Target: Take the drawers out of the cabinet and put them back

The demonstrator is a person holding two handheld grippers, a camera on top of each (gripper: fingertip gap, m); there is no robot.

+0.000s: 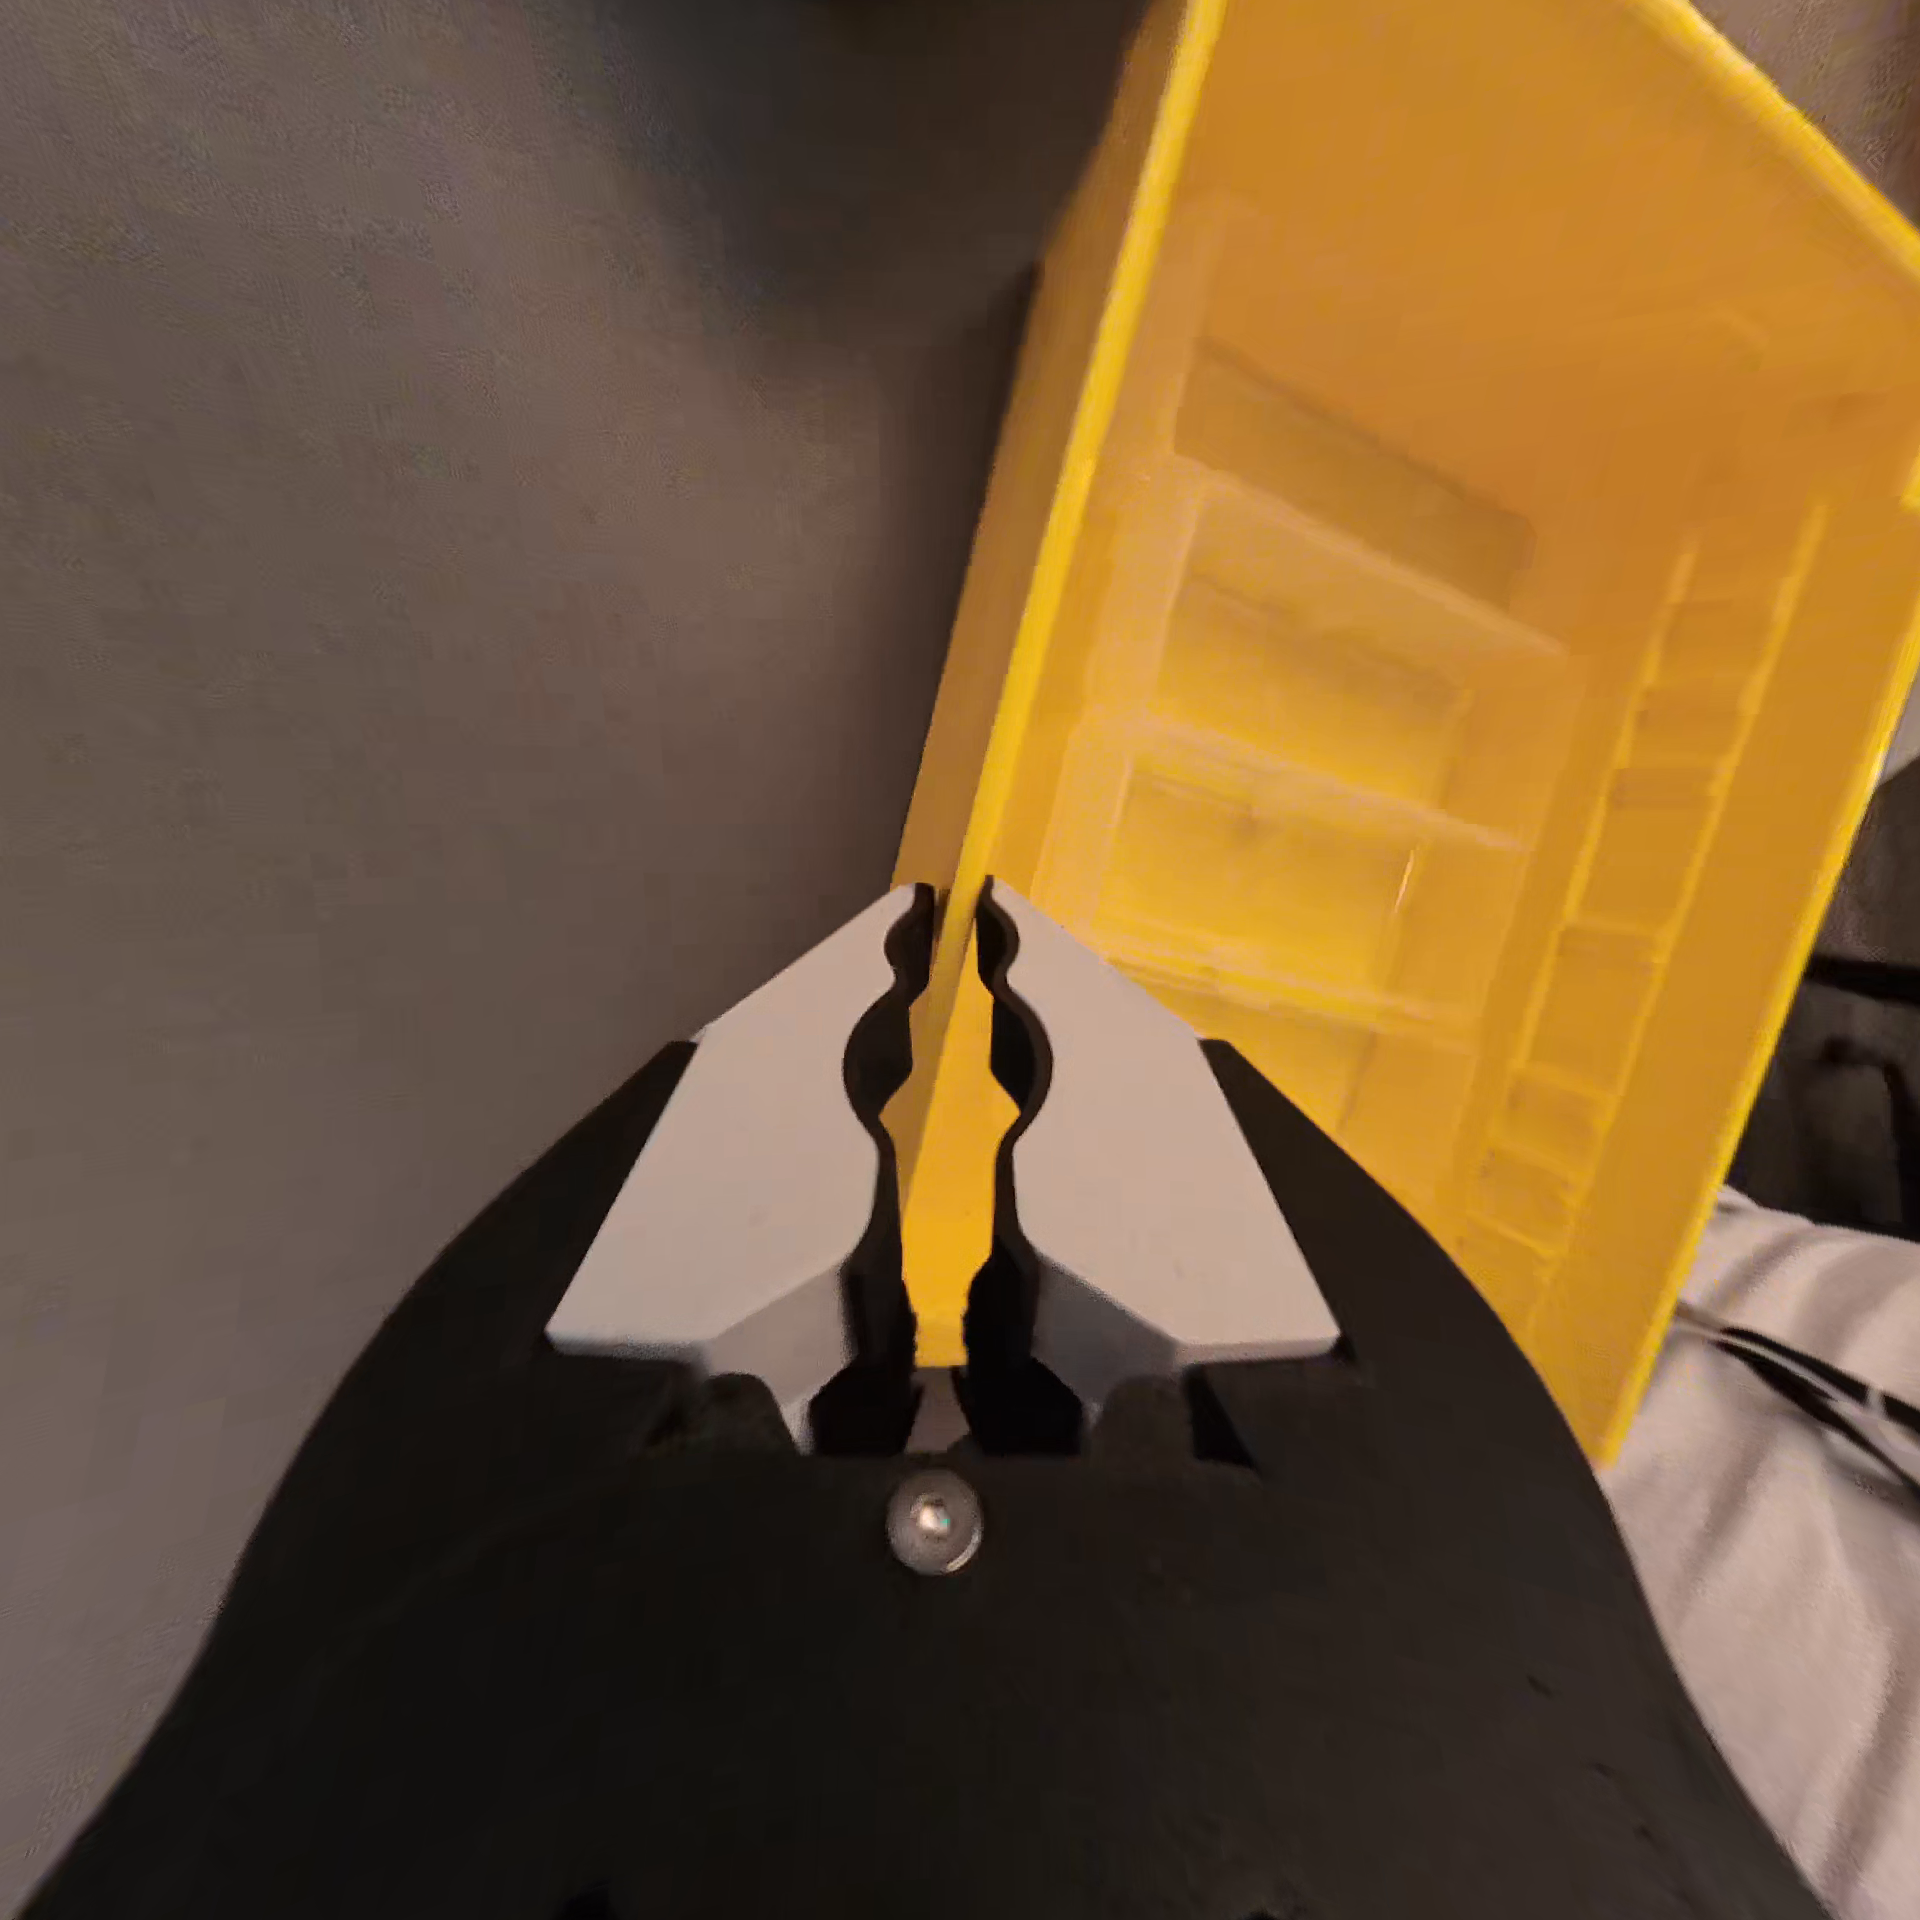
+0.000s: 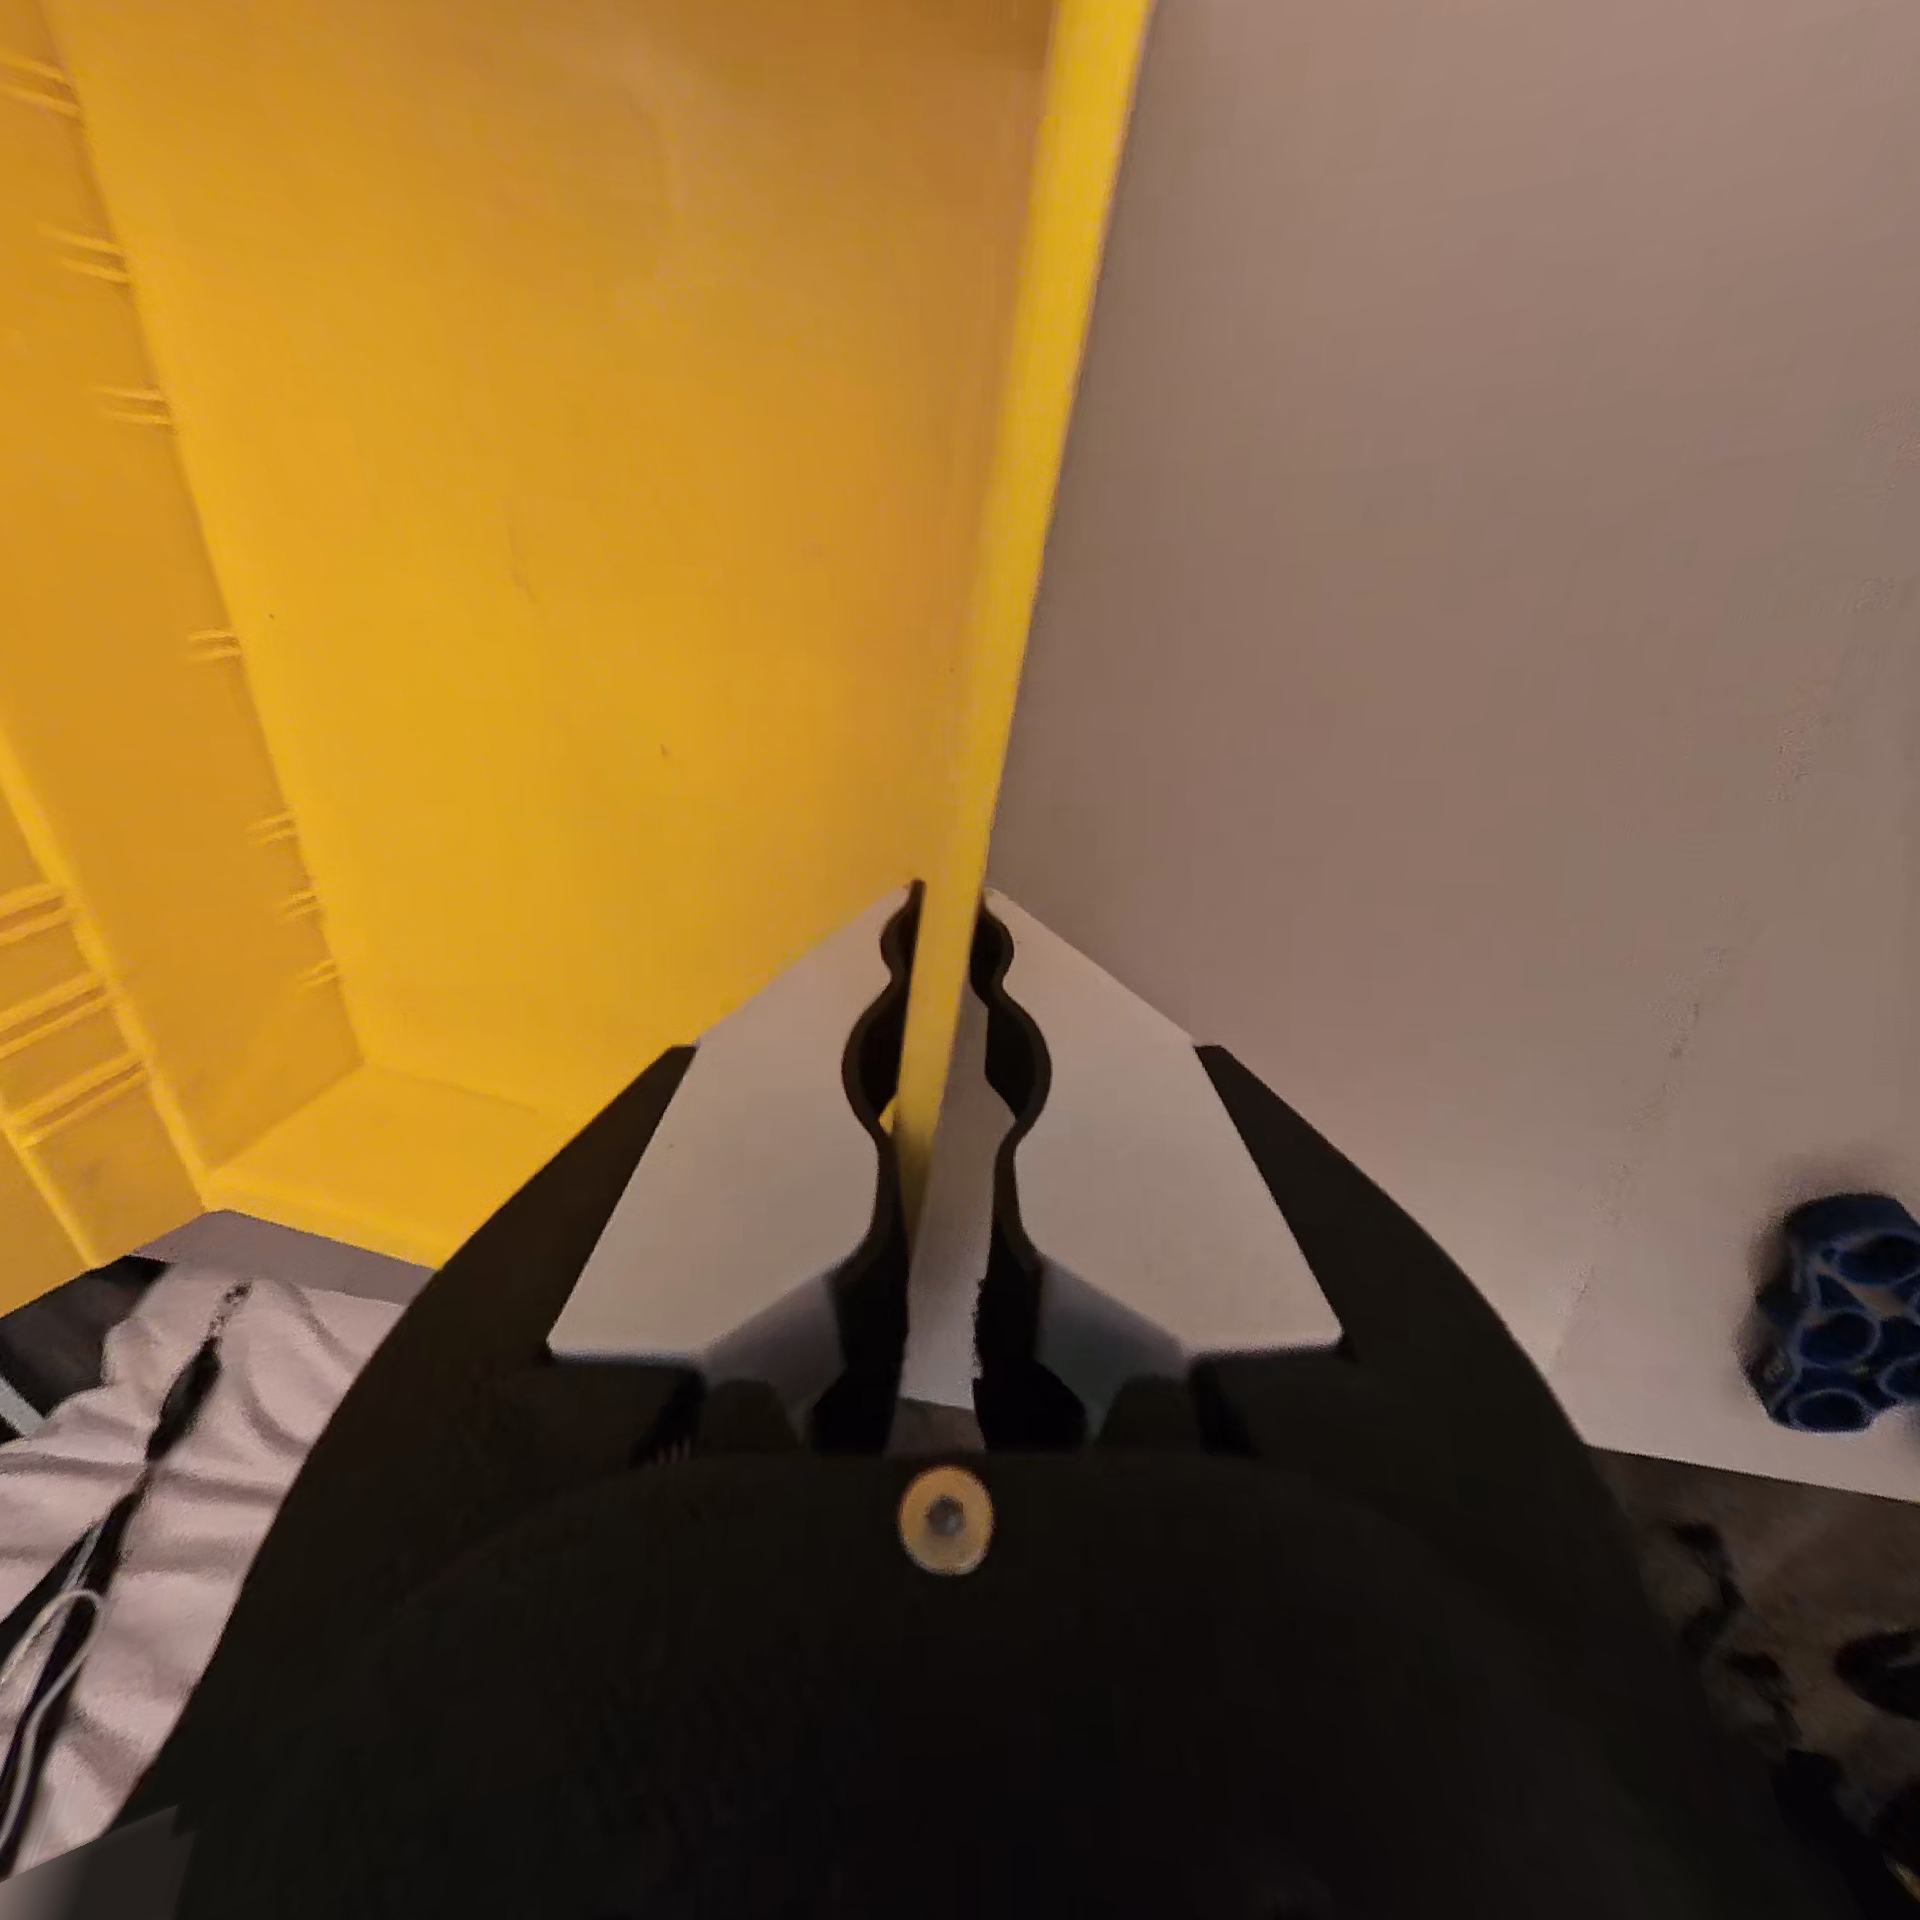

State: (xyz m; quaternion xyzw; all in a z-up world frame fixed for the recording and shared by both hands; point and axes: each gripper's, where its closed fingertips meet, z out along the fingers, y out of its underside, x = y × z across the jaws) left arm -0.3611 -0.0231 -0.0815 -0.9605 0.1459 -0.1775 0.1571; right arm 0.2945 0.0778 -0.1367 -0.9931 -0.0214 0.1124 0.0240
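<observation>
A yellow plastic drawer (image 1: 1455, 582) fills the right half of the left wrist view, with its open inside toward the camera. My left gripper (image 1: 956, 894) is shut on the drawer's left side wall. The same drawer (image 2: 582, 499) fills the left half of the right wrist view. My right gripper (image 2: 951, 894) is shut on its right side wall. The drawer hangs between the two grippers above a white table (image 2: 1507, 623). The cabinet is not in view.
A blue block with round holes (image 2: 1839, 1320) lies on the table near its front edge at the right. White cloth with dark cords (image 2: 114, 1475) shows below the drawer. The table looks grey in the left wrist view (image 1: 416, 623). Tip to tip, the grippers are about 65 centimeters apart.
</observation>
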